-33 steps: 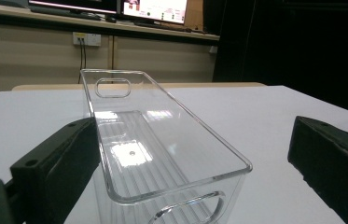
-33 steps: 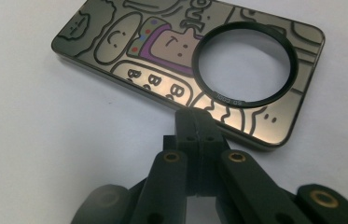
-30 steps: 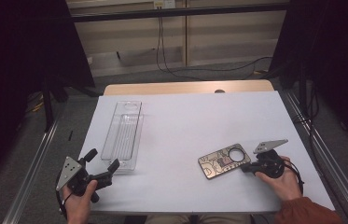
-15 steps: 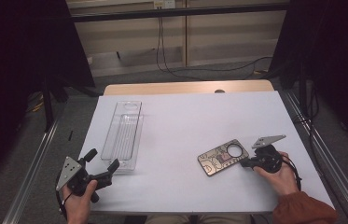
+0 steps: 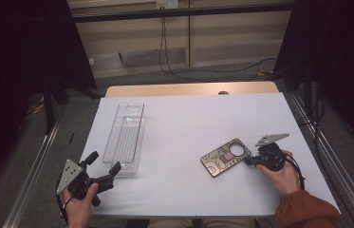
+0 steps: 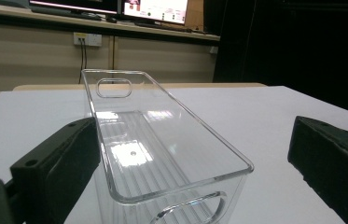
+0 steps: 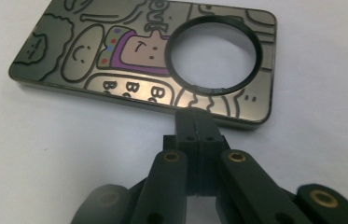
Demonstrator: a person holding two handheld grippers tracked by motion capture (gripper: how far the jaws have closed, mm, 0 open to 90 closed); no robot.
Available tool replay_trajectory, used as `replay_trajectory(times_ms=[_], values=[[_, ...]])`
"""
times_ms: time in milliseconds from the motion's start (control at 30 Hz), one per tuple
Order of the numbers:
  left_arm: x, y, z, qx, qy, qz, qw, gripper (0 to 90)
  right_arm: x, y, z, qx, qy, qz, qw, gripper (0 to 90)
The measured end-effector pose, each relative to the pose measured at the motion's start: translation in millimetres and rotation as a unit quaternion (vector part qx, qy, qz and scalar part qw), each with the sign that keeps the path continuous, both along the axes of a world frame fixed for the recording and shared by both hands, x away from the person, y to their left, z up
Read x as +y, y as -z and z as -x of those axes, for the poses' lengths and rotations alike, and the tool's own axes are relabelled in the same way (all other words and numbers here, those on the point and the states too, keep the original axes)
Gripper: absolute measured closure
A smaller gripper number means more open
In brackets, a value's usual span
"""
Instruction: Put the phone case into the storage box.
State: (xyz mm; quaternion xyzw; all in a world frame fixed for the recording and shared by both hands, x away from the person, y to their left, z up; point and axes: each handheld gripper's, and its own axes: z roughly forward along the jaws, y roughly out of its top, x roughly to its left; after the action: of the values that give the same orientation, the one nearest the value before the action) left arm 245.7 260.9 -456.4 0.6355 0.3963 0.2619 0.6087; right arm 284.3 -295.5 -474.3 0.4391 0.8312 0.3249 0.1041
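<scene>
the card-shaped magnifier (image 5: 226,157) lies flat on the white table (image 5: 189,123), right of centre and toward the near edge, its long axis running diagonally from near-left up to far-right. it is a thin, stiff rectangle with rounded corners and a glossy dark metallic face covered in outlined cartoon figures, one patch purple; a round clear lens (image 7: 212,55) in a black ring sits toward the end nearest the right gripper (image 5: 253,161). that gripper points at the card from its right, level with the tabletop, and its two black jaws are pressed flat together with nothing between them, the tips just at the card's long edge below the lens; whether they touch it i cannot tell. the card being so thin and flush with the table, lifting it likely calls for the jaws to part and catch that edge.

well apart on the left, a long clear plastic bin (image 5: 127,135) with ribbed floor and cut-out handles stands lengthwise away from the person. the left gripper (image 5: 102,167) hangs at its near end, jaws spread wide, one on each side of the near end, not pressing the walls.
</scene>
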Motion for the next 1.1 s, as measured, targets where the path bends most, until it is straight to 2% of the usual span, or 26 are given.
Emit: replay_trajectory(times_ms=[33, 67, 133, 200, 300, 333, 500, 533, 600, 633, 733, 767, 867, 933, 1000, 1033, 1100], values=[[0.0, 0.0, 0.0, 0.000, 0.000, 0.000, 1.0000, 2.4, -0.7, -0.3, -1.5, -0.001, 0.002, 0.006, 1.0000, 90.0], [0.1, 0.0, 0.0, 0.000, -0.001, 0.001, 1.0000, 2.4, -1.7, 0.5, -2.9, 0.000, 0.003, -0.004, 1.0000, 90.0], [1.0, 0.1, -0.3, 0.000, -0.003, -0.001, 1.0000, 2.4, -2.4, 0.9, -4.7, -0.002, 0.008, -0.005, 1.0000, 90.0], [0.9, 0.1, -0.1, 0.001, -0.005, -0.003, 1.0000, 2.4, -3.7, -0.3, -6.8, -0.003, 0.018, 0.010, 0.9998, 90.0], [1.1, 0.1, -0.3, 0.000, -0.003, -0.002, 1.0000, 2.4, -5.6, 0.1, -9.2, -0.006, 0.021, 0.009, 0.9997, 90.0], [1.1, 0.1, -0.2, 0.000, -0.003, -0.002, 1.0000, 2.4, -6.1, 0.9, -10.1, -0.004, 0.024, -0.002, 0.9997, 90.0], [0.6, 0.4, -0.3, 0.002, -0.006, -0.004, 1.0000, 2.4, -4.3, -0.7, -15.1, -0.008, 0.036, 0.015, 0.9992, 90.0], [0.5, 0.4, -0.2, 0.002, -0.006, -0.004, 1.0000, 2.4, -4.1, 0.0, -18.3, -0.012, 0.032, 0.010, 0.9994, 90.0], [-0.1, 0.5, 0.1, 0.002, -0.004, -0.003, 1.0000, 2.4, -2.6, -0.5, -23.4, -0.005, 0.037, 0.011, 0.9993, 90.0], [0.1, 0.4, 0.3, 0.002, -0.003, -0.003, 1.0000, 2.4, -1.8, 1.1, -27.6, -0.014, 0.035, 0.006, 0.9993, 90.0], [1.5, 0.9, -0.3, 0.002, -0.002, -0.005, 1.0000, 2.4, -1.3, 0.6, -28.5, -0.010, 0.039, 0.010, 0.9992, 90.0], [1.4, 1.0, -0.3, 0.002, -0.002, -0.005, 1.0000, 2.4, -1.4, 1.3, -29.2, -0.016, 0.038, 0.009, 0.9991, 90.0], [0.4, 0.8, 0.4, 0.002, -0.004, -0.007, 1.0000, 2.4, -2.3, 0.5, -29.3, -0.005, 0.050, 0.011, 0.9987, 90.0], [-0.4, 0.7, 0.4, 0.002, -0.003, -0.005, 1.0000, 2.4, -3.8, 2.9, -32.7, -0.022, 0.043, 0.004, 0.9988, 90.0], [-0.1, 1.1, -0.3, 0.002, 0.000, -0.006, 1.0000, 2.4, -3.5, 2.0, -33.3, -0.013, 0.052, 0.008, 0.9985, 90.0], [-0.3, 1.2, -0.4, 0.002, 0.000, -0.006, 1.0000, 2.4, -3.7, 2.7, -34.9, -0.020, 0.047, 0.007, 0.9987, 90.0], [-0.7, 1.3, -0.5, 0.003, -0.001, -0.005, 1.0000, 2.4, -2.8, 2.3, -36.9, -0.016, 0.046, 0.004, 0.9988, 90.0]])
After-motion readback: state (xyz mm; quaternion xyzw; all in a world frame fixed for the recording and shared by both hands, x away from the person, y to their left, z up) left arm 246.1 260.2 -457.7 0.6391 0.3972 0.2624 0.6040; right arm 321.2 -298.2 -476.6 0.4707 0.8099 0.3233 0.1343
